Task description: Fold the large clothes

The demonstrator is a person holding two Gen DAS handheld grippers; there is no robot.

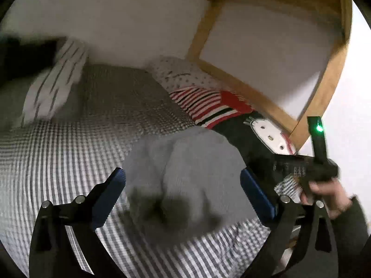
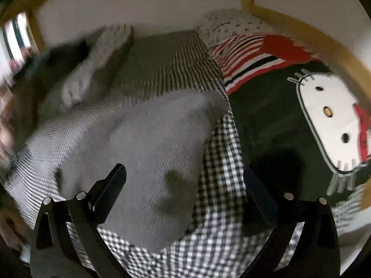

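We see a grey garment [image 1: 185, 162] bunched on the checked bed [image 1: 58, 162]. Our left hand-held gripper [image 1: 183, 194] and right hand-held gripper [image 2: 185, 192] hover over it, jaws wide, empty. Between folds, we judge; next needs fresh edge grips.

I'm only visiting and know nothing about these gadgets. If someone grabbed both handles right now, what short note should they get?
Left gripper: jaws wide open, nothing between them, above the clothing.
Right gripper: also wide open and empty; the person's hand holds its handle.
The plain grey knitted garment lies bunched on the black-and-white checked bedcover, released by both grippers.
Beside it: a black blanket with a white cartoon cat face and red-and-white stripes, inside the wooden bed frame.
Done: how many folds are in cannot be told; the pictures are blurred.
Left: probably check the grey garment lies neat and finish folding it.
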